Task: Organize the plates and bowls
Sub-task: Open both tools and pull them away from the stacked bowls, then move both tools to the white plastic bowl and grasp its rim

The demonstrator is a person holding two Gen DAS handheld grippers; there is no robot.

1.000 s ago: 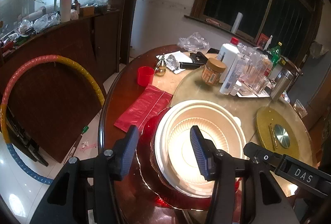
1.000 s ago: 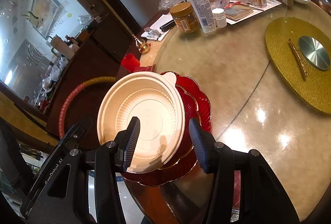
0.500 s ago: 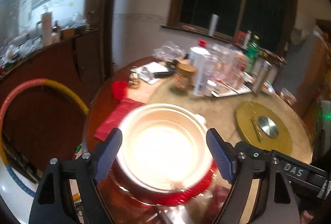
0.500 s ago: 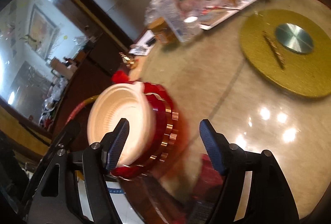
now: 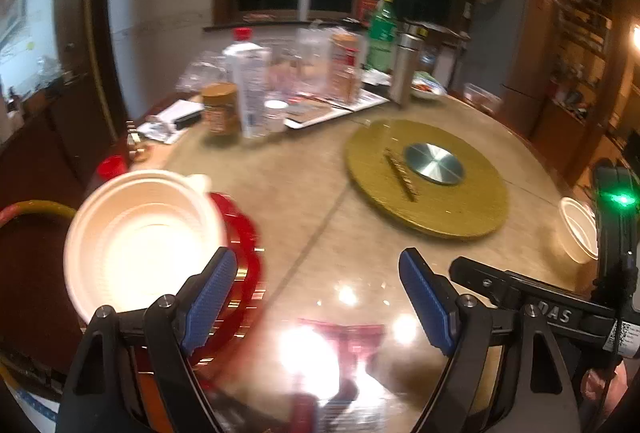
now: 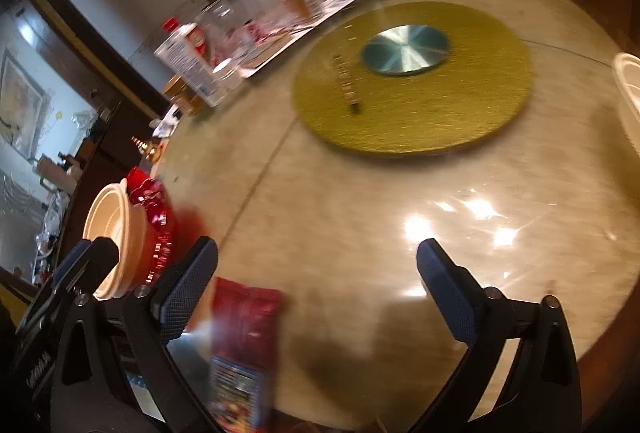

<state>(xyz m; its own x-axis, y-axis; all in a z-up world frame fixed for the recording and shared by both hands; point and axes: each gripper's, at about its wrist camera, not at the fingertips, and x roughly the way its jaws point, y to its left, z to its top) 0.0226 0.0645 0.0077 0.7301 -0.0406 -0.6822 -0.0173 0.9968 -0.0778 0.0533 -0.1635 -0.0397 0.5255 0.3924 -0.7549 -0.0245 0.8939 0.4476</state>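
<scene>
A white bowl (image 5: pixel 140 241) rests on a stack of red plates (image 5: pixel 244 241) at the table's left edge. My left gripper (image 5: pixel 316 261) hangs open to the right of that stack, over bare table, with nothing between its fingers. The right gripper (image 6: pixel 318 253) is also over bare table; its jaws are opening and nothing is between them. From the right wrist the same white bowl (image 6: pixel 108 229) and red plates (image 6: pixel 160 225) lie far left. A second white bowl (image 5: pixel 578 229) stands at the table's right edge, cut off at the frame edge (image 6: pixel 628 85).
A gold turntable (image 5: pixel 424 185) with a silver disc and a thin stick fills the table's middle. Bottles, jars and papers (image 5: pixel 280 89) crowd the far side. A red packet (image 6: pixel 244 313) lies at the near edge. A red cup (image 5: pixel 112 165) stands behind the stack.
Both grippers opened off the white bowl's rim and swung right, away from the stack. The bowl stays on the red plates. The second white bowl came into view.
</scene>
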